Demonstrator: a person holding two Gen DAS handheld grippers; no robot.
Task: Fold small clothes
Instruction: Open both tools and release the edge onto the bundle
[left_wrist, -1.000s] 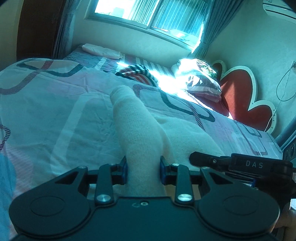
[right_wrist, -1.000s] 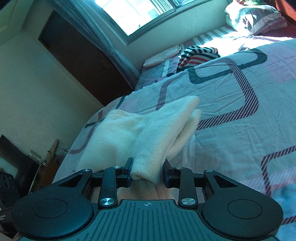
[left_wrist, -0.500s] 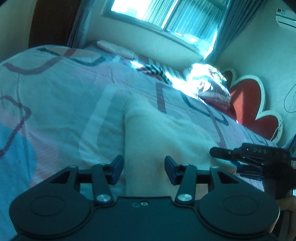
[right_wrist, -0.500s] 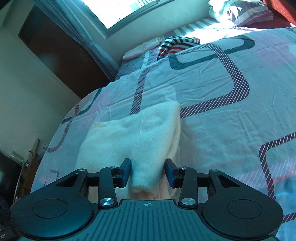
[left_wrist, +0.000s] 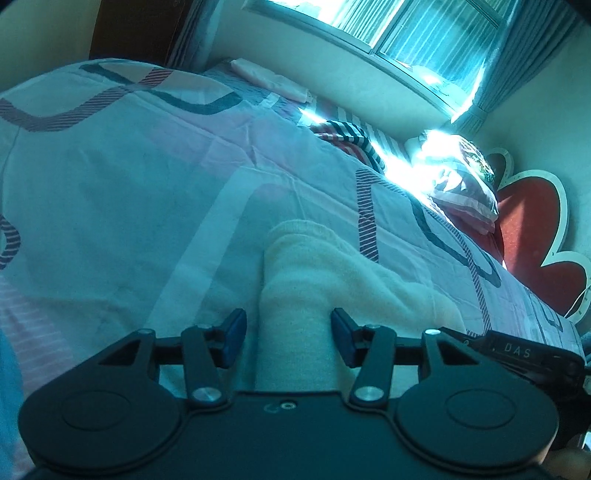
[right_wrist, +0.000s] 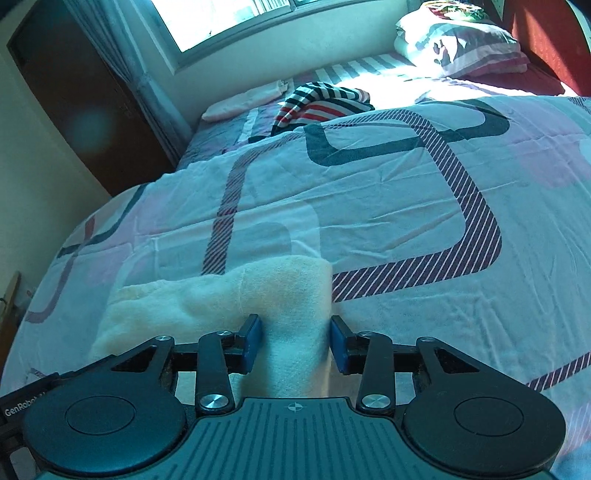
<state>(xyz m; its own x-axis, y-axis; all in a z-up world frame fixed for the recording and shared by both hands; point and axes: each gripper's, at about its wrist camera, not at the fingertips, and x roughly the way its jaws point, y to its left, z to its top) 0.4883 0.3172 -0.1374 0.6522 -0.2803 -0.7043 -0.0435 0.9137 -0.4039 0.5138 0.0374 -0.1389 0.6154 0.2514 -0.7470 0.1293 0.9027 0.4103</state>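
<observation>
A cream fleecy garment (left_wrist: 332, 273) lies folded on the patterned bedspread (left_wrist: 129, 184). In the left wrist view one folded end runs between the jaws of my left gripper (left_wrist: 288, 332). Those jaws are opening, and a gap shows beside the left pad. The right wrist view shows the garment (right_wrist: 221, 295) spread to the left, with its other end between the jaws of my right gripper (right_wrist: 295, 339). These jaws are closing, the pads stand right at the cloth's sides and the cloth is not squeezed. The right gripper (left_wrist: 517, 354) also shows at the lower right of the left wrist view.
A striped garment (right_wrist: 321, 103) and a folded pink cloth (right_wrist: 243, 99) lie at the far side of the bed under the window. Pillows (right_wrist: 461, 44) rest by a red heart-shaped headboard (left_wrist: 535, 229). A dark wooden door (right_wrist: 85, 92) stands at the left.
Both grippers held raised folds of the cream garment pinched. They have sunk toward the bed, their jaws have widened, and the garment now lies flatter on the bedspread.
</observation>
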